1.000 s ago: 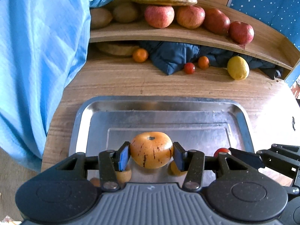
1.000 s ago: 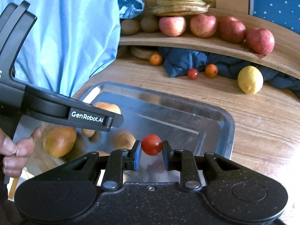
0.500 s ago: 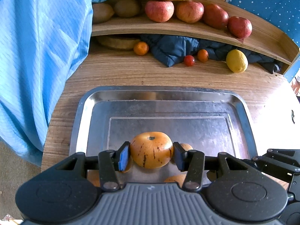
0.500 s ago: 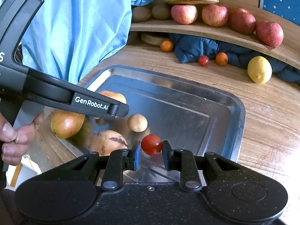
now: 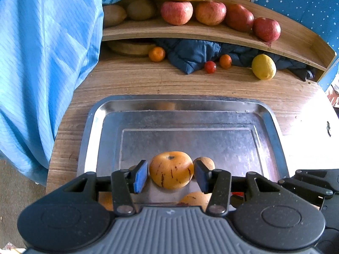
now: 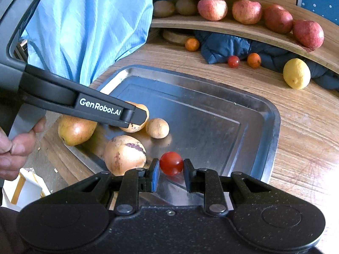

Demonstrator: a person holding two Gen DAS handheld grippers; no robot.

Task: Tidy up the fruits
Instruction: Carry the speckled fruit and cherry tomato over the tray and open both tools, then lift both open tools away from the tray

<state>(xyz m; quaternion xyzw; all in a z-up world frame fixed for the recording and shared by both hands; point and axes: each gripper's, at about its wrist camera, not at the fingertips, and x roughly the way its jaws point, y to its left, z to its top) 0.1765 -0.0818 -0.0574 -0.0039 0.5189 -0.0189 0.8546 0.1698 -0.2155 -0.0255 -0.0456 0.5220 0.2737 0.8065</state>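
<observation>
The metal tray point(image 5: 273, 127) is lying on the wooden table point(image 5: 131, 80), and everything else is sitting relative to it. Inside it, at its near end, a striped fruit point(image 5: 171, 172) is lying between the left gripper's point(image 5: 170, 174) pads, a smaller round fruit point(image 5: 204, 163) just to its right. In the right wrist view, a cherry tomato point(image 6: 171, 163) is sitting between the right gripper's point(image 6: 171, 169) pads over the tray's near edge. Beyond the tray's far rim a lemon point(image 5: 263, 66) is lying to the right, and behind that a shelf point(image 5: 211, 33) is carrying a row of apples point(image 5: 177, 12).

Wooden table point(image 5: 131, 84) under metal tray point(image 5: 93, 127)
</observation>
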